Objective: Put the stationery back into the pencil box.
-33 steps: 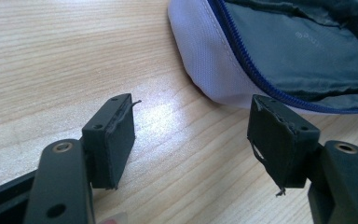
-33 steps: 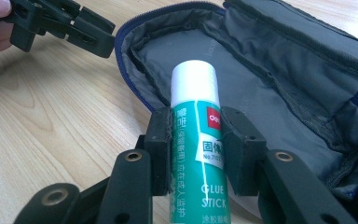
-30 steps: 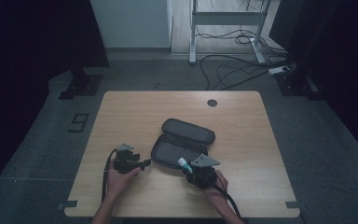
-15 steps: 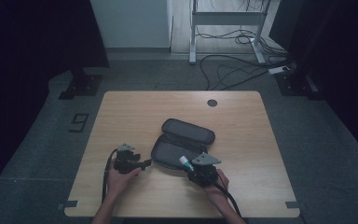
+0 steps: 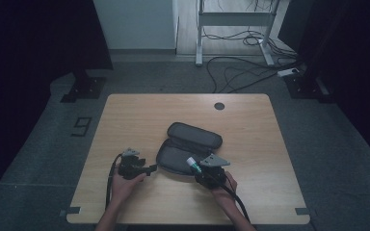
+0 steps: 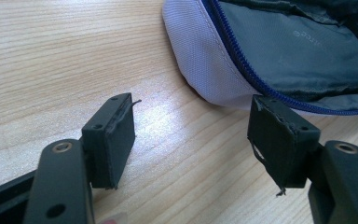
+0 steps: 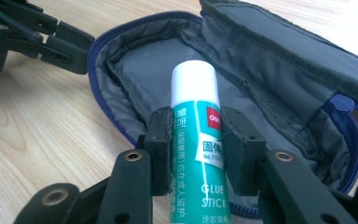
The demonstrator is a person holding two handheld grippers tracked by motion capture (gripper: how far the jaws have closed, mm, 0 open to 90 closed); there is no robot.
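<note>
Jaws spread wide and holding nothing, the left gripper (image 5: pixel 150 169) rests on the table (image 5: pixel 139 115), just beside the open pencil case (image 5: pixel 189 147). At the case's near edge, the right gripper (image 5: pixel 196 169) pinches a green glue stick (image 7: pixel 197 140), white cap aimed into the grey lining.

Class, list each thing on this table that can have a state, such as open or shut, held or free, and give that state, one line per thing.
Pencil case: unzipped, lying open flat on the table, inside empty.
Glue stick: capped, clamped in the right gripper, white cap pointing into the case.
Right gripper: shut on the glue stick.
Left gripper: open, holding nothing, jaws beside the case's edge.
</note>
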